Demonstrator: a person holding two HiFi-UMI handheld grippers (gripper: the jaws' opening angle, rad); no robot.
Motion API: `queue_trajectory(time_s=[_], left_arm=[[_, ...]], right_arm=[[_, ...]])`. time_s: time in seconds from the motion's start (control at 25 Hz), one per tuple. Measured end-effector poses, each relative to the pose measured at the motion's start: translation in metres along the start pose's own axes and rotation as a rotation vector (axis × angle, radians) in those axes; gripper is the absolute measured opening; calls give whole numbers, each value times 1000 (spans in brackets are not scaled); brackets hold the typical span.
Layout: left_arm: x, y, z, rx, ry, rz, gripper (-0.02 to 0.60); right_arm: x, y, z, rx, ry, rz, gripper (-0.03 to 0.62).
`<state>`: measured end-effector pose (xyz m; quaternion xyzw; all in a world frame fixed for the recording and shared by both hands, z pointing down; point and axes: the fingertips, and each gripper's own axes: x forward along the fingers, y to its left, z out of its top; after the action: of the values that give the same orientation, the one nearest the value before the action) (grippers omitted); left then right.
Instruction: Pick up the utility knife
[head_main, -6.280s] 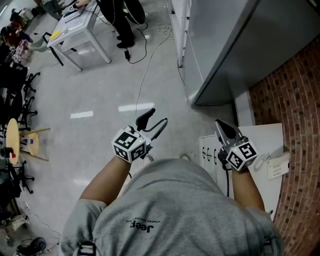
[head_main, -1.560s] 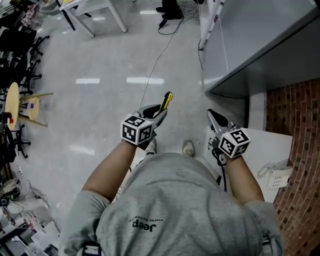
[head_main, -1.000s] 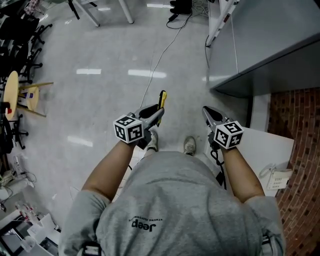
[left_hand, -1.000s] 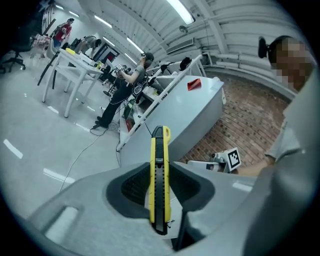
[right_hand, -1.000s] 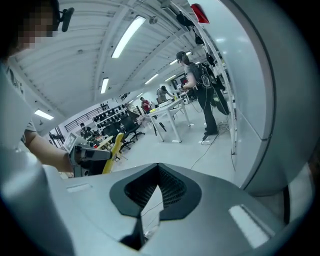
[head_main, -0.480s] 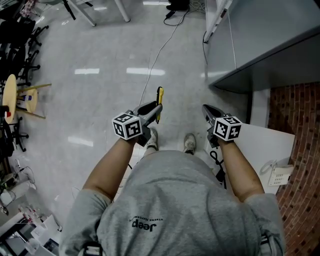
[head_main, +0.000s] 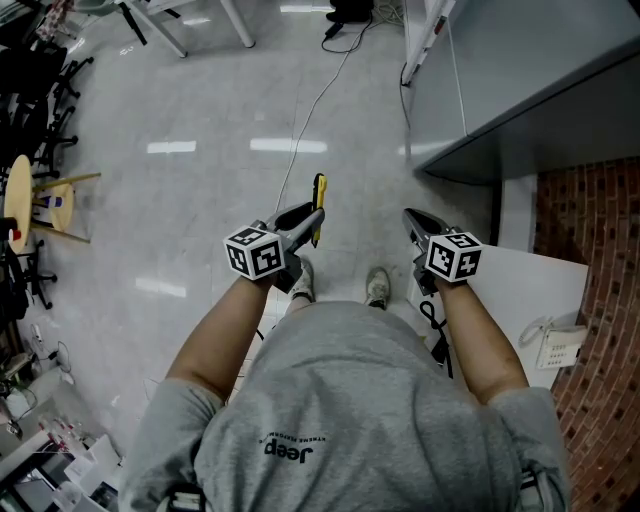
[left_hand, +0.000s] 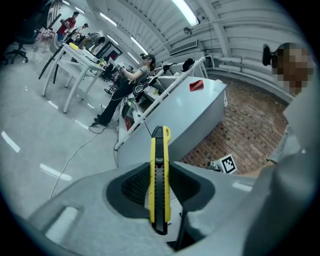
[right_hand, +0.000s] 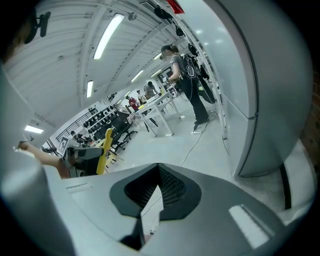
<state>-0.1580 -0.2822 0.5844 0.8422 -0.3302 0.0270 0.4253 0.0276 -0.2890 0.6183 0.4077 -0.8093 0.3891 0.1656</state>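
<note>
The utility knife (left_hand: 160, 186), yellow with a black ribbed strip down its face, is off any surface. It is clamped between the jaws of the left gripper (head_main: 306, 220), which press on its two flat sides. Its lower end sits deep between the pads, and about half its length sticks out past the tips. No blade shows at the far end. In the head view the knife points forward and up, high above the pale floor (head_main: 190, 200), just in front of the person's shoes (head_main: 377, 288).

The right gripper (head_main: 416, 222) hangs near it at about the same height. Its jaws are closed tip to tip with nothing in them.

A cable (head_main: 305, 120) runs across the floor ahead. A grey cabinet (head_main: 520, 70) stands to the right, with a brick wall (head_main: 600, 260) beyond it.

The pick-up itself looks done. What remains is probably to keep the clamp firm and the wrist steady, since the long free end could lever the knife loose.
</note>
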Motion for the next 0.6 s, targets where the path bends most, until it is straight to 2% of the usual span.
queue_trajectory(time_s=[0.6], left_arm=[[1,-2,1,-1,-1,-3,115]], right_arm=[[-3,3,-1,-46,27,6,9]])
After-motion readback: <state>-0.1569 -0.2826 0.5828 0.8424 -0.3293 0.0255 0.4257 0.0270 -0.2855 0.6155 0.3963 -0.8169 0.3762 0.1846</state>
